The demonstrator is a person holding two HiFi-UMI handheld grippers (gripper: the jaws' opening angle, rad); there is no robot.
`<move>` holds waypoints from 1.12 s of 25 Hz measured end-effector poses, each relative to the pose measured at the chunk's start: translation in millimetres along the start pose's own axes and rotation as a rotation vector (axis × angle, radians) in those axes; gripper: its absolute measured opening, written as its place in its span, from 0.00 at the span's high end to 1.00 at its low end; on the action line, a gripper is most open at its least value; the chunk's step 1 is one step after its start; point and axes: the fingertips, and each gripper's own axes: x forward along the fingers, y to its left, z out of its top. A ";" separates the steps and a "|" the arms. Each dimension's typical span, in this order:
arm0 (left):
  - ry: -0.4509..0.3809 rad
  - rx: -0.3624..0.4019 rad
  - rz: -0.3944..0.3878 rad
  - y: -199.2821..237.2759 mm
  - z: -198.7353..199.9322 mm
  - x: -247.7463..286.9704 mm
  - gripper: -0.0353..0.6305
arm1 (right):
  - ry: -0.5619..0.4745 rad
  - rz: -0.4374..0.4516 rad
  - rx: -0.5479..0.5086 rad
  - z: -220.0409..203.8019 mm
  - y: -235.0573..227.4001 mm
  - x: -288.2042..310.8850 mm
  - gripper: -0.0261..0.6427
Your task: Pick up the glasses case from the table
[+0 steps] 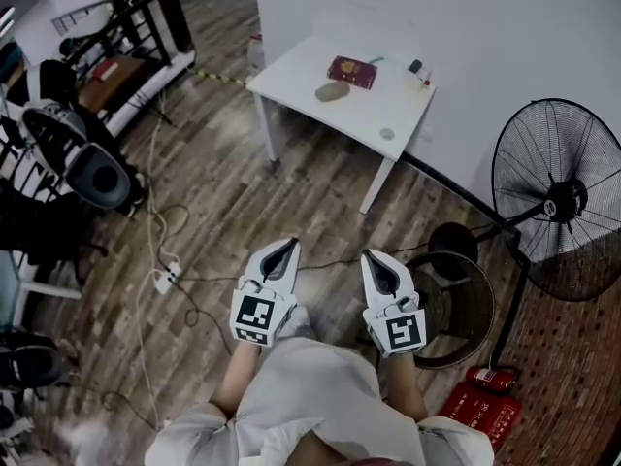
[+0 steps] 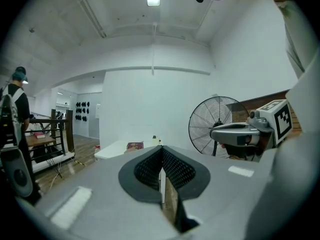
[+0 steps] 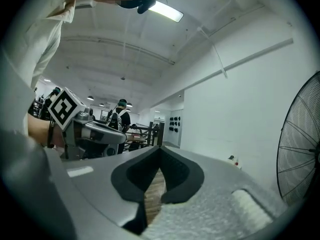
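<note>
Wooden flooring separates the person from the white table at the far side, where the glasses case lies just beside a red booklet — well out of reach. The left gripper and right gripper are both clenched on nothing and held level near the waist, likely just carried for the approach.

white table with grey glasses case, red booklet
</note>
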 end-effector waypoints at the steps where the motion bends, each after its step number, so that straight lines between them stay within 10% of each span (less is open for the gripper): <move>1: 0.005 -0.005 -0.005 7.1 -2.0 4.6 0.92 | 0.008 -0.004 -0.002 -2.1 -0.3 8.2 0.95; 28: 0.010 -0.030 -0.008 115.7 0.7 124.5 0.92 | 0.089 -0.018 0.000 -34.8 -69.5 159.9 0.95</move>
